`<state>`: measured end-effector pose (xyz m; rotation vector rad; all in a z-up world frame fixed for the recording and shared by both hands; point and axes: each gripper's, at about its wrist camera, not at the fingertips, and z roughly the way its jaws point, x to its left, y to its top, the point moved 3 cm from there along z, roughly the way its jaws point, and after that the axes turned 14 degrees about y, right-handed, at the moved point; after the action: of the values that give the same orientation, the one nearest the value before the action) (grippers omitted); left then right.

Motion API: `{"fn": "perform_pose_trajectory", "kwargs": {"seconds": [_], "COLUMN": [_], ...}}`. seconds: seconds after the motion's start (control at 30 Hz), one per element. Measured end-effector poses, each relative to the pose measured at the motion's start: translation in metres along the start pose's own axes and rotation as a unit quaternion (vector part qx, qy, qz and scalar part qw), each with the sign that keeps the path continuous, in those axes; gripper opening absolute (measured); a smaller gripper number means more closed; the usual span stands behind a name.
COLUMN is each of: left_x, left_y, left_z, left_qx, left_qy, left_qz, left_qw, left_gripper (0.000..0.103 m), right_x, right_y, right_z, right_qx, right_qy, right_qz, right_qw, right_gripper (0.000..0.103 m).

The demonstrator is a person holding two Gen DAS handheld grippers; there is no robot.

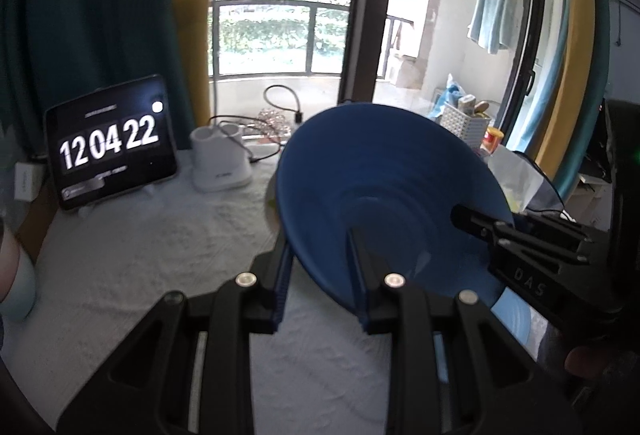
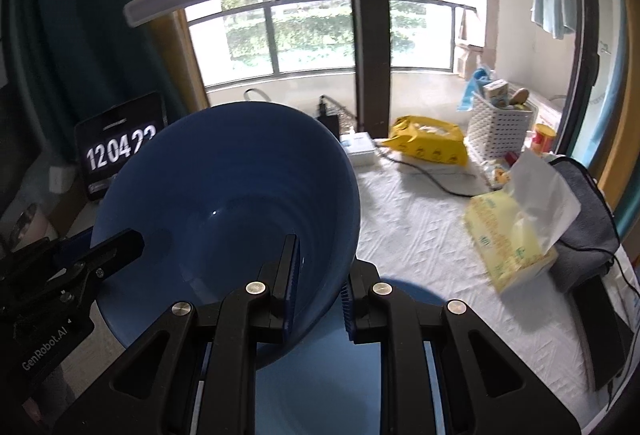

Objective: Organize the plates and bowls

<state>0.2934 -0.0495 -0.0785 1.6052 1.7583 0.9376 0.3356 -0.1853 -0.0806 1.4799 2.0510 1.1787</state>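
A dark blue bowl [image 1: 384,179] is held tilted above the white cloth by both grippers. My left gripper [image 1: 320,283] is shut on its near rim, one finger inside and one outside. My right gripper [image 2: 318,299] is shut on the opposite rim of the same bowl [image 2: 228,203]; it shows in the left wrist view [image 1: 532,251] at the right. The left gripper shows in the right wrist view [image 2: 76,275] at the left. A light blue plate [image 1: 516,319] lies on the cloth below the bowl, also in the right wrist view [image 2: 320,375].
A tablet clock [image 1: 108,147] and a white lamp base [image 1: 220,159] stand at the back left. A tissue pack [image 2: 516,235], a yellow bag [image 2: 428,143], a white basket [image 2: 500,127], cables and a grey cloth [image 2: 584,203] sit at the right. A pale cup [image 1: 16,283] is at the far left.
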Motion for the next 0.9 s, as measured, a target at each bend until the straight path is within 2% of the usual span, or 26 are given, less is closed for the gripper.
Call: {"fn": "perform_pose_trajectory", "kwargs": {"seconds": [0.4, 0.9], "left_x": [0.043, 0.083], "left_y": [-0.029, -0.071], "left_z": [-0.028, -0.027], "left_qx": [-0.001, 0.04], "left_qy": [0.027, 0.061], "left_qz": [-0.029, -0.047], "left_qw": [0.9992, 0.9962], "left_gripper": [0.027, 0.027], "right_x": [0.048, 0.089], "right_y": [-0.02, -0.06], "right_z": [-0.001, 0.029], "right_qx": [0.017, 0.076], "right_qy": [0.034, 0.063], "right_qz": [-0.019, -0.037], "right_qw": [0.999, 0.994], "right_gripper": [0.021, 0.023]}}
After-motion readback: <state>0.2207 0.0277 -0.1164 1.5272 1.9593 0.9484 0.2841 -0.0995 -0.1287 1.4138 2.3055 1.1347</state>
